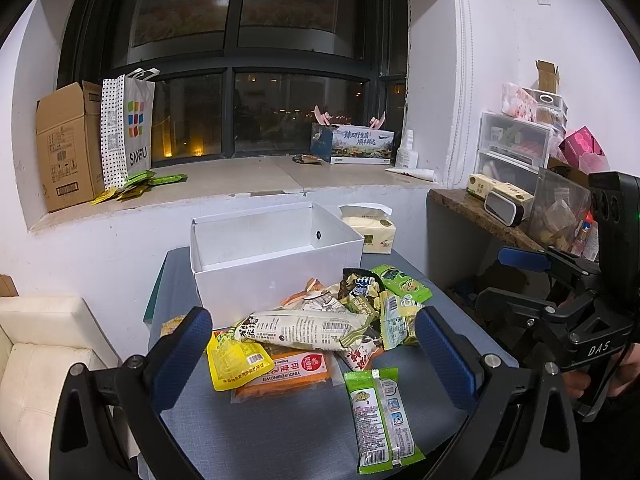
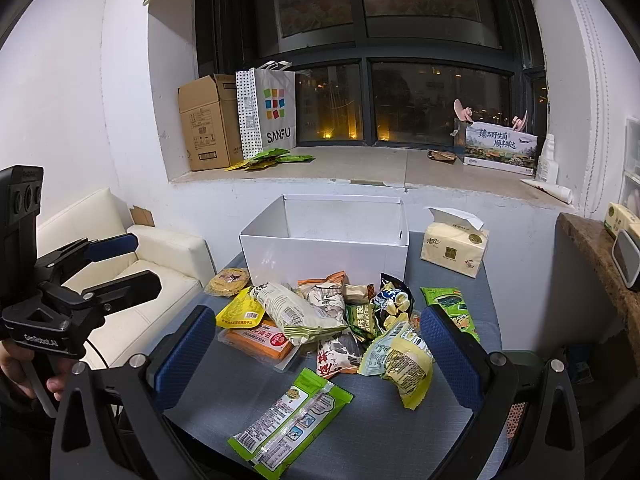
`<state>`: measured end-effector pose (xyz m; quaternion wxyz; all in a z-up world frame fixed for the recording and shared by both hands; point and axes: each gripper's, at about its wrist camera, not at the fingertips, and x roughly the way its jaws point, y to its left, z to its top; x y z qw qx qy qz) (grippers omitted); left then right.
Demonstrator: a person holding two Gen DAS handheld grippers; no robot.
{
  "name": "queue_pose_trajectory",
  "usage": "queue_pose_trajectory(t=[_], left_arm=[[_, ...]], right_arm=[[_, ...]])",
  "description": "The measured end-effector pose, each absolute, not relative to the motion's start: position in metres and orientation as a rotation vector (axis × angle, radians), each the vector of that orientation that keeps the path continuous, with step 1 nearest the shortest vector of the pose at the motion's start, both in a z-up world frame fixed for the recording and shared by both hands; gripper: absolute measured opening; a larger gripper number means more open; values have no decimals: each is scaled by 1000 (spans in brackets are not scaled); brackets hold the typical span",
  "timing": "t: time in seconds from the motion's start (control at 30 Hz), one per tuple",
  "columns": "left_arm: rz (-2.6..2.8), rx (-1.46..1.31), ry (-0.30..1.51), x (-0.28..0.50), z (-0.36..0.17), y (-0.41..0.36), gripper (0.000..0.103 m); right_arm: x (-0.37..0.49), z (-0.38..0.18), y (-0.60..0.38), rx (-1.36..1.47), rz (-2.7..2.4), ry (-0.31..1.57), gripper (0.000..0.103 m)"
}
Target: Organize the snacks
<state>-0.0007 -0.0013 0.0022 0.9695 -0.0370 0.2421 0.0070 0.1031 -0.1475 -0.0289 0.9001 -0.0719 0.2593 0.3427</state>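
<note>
My left gripper [image 1: 314,356] is spread wide and holds nothing; its two blue-padded fingers [image 1: 182,356] hang above the near side of a heap of snack packets. My right gripper [image 2: 318,356] is also wide open and empty, hovering over the same heap from the other side.

Between the left gripper's fingers lie a yellow pouch [image 1: 236,362] and a flat orange packet [image 1: 296,372], the pouch overlapping the orange one. A long cream wrapper with a barcode [image 1: 308,328] rests across them. Nearest to me, apart from the heap, lies a long green-edged packet [image 1: 380,416], flat on the grey bench [image 1: 260,432].

In the right view, a crumpled yellow-green bag [image 2: 404,360] sits just inside the right finger, and a green seaweed-style packet [image 2: 452,308] lies partly behind it. A round biscuit pack [image 2: 228,282] sits at the heap's far left edge.

Behind the heap stands an open white box [image 1: 276,280], seemingly empty, touching the rearmost packets. A tissue pack [image 2: 454,248] sits beside it.

The risk, as I judge it: the packets overlap and look slippery, so closing on one may pinch two, or drag neighbours toward the bench edge. Both grippers aim at one pile and could collide. A puffed bag might crush or slip out if squeezed.
</note>
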Motion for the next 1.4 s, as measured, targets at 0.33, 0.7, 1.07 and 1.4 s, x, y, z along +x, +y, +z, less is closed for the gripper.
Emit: queue_pose_trajectory(t=[0.33, 0.7, 1.07, 1.4], left_arm=[[13, -70, 487, 0, 0, -3, 103], [15, -71, 488, 0, 0, -3, 103], [15, -70, 487, 0, 0, -2, 103], [10, -71, 488, 0, -1, -1, 103]], right_arm=[[103, -29, -146, -150, 708, 538, 103], [103, -30, -147, -147, 712, 539, 103], [103, -30, -147, -149, 715, 539, 103], [111, -33, -153, -135, 680, 555, 103]])
